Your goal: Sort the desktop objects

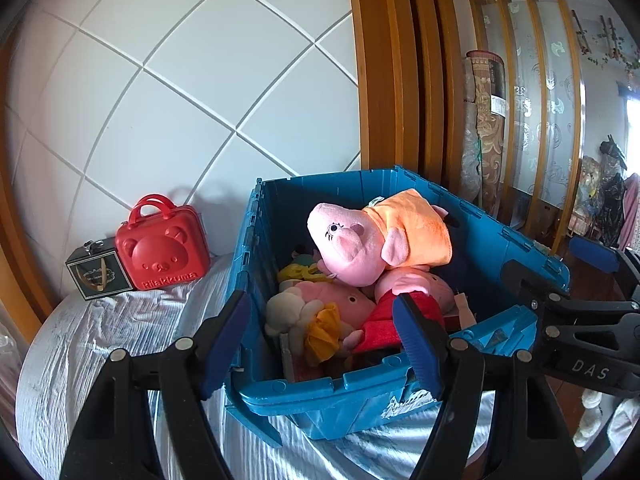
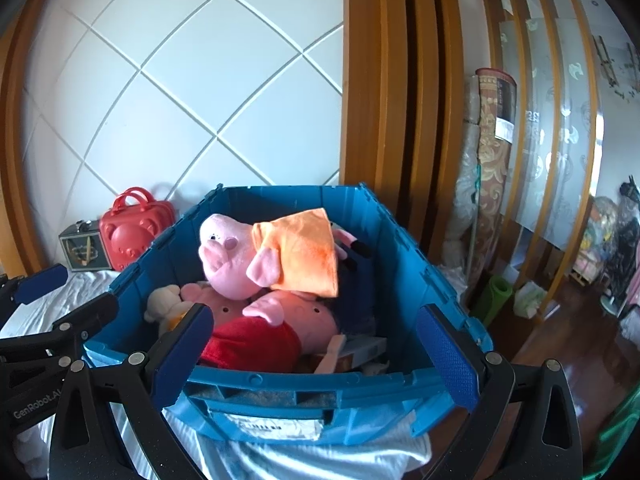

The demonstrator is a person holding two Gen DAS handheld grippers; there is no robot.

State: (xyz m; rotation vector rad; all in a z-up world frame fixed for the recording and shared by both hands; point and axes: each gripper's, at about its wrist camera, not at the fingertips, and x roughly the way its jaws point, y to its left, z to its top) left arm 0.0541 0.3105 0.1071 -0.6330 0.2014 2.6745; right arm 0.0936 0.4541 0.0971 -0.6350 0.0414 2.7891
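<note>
Straight ahead of both tongs, the pig plush in the orange dress (image 1: pixel 380 236) is lying on top of the toy pile inside the blue crate (image 2: pixel 404 264), its long axis running across the tongs' line, snout to their left. Left gripper (image 1: pixel 320 344) is hanging wide and empty at the near rim, off to the plush's left; right gripper (image 2: pixel 316 344) is gaping wide too, holding nothing, squarely facing the plush and looking the nearer for a grab
</note>
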